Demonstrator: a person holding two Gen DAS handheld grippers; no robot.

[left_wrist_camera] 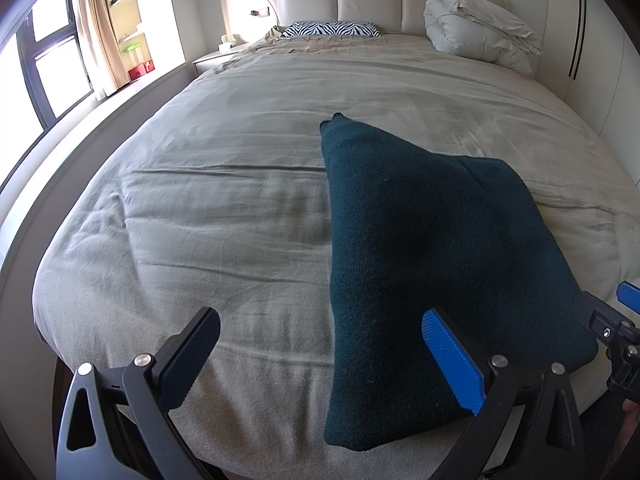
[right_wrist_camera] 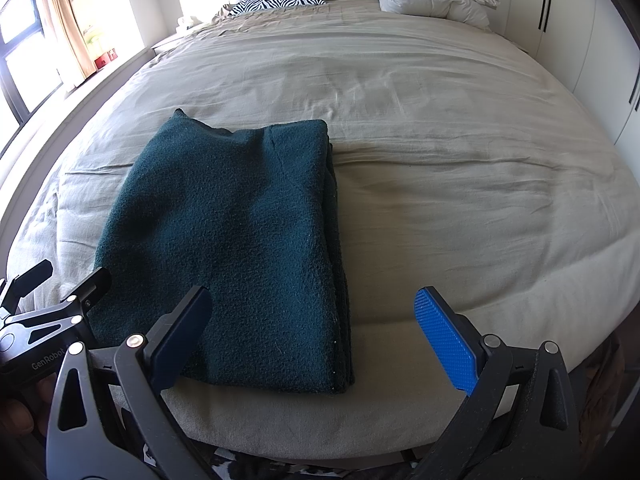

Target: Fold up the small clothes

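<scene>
**Folded garment near bed edge; both grippers empty**

Bed [right_wrist_camera: 440,128]: wrinkled cover. Dark green garment [right_wrist_camera: 240,220] lies folded near its foot edge. Left gripper [left_wrist_camera: 320,356] and right gripper [right_wrist_camera: 312,328] gape, holding nothing. Risk: snagging a layer would undo the stack.

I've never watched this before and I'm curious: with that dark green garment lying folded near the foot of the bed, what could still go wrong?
The folded green garment lies close to the bed's near edge, so a nudge might slide it off. Both the left gripper and right gripper are open beside it; a careless pinch could catch only the top layer and undo the fold.
</scene>
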